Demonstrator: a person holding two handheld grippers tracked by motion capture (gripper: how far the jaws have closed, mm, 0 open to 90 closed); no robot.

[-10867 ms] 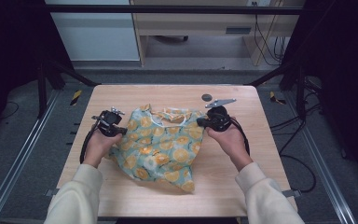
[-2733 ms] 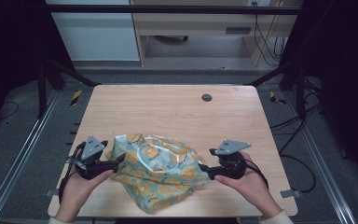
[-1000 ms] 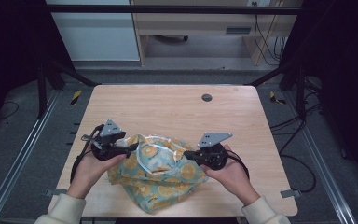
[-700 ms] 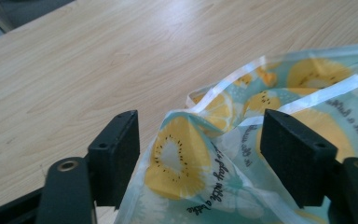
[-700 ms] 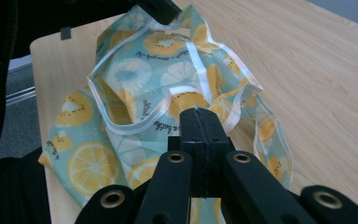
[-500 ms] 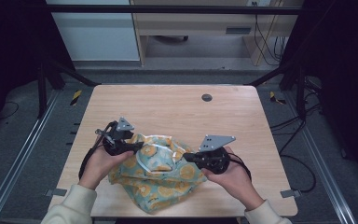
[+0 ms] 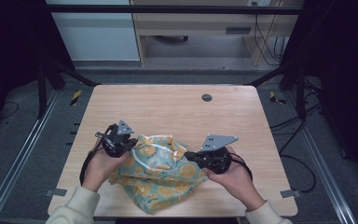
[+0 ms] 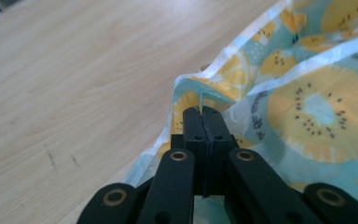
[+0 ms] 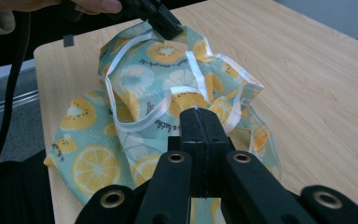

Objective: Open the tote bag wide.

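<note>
The desk (image 7: 177, 107) is the biggest thing in front of me, a pale wooden top with rounded corners, and most of its far half lies bare. A small dark round cap (image 7: 207, 97) sits in the wood near the far edge, well apart from my hands.

On the near half, between my two hands, lies the cloth bag (image 7: 161, 175). It is teal with orange and yellow fruit slices printed on it and a white band sewn along its edges. It is crumpled, not flat, and its lower part reaches close to the near edge of the desk. Its upper folds are bunched and lifted between my hands.

My left tool (image 7: 131, 144) sits at the bag's upper left corner. Its jaws have just been closing and now stand together, pinching a thin edge of the fabric; in the left gripper view (image 8: 203, 114) a sliver of teal cloth sticks up from the seam between them.

My right tool (image 7: 189, 155) is at the bag's right side, pointing left into the folds. Its jaws are pressed together too, and in the right gripper view (image 9: 198, 122) the printed cloth bunches just beyond and under the tips, with fabric passing below them, so I take it as clamped on the bag.
</note>
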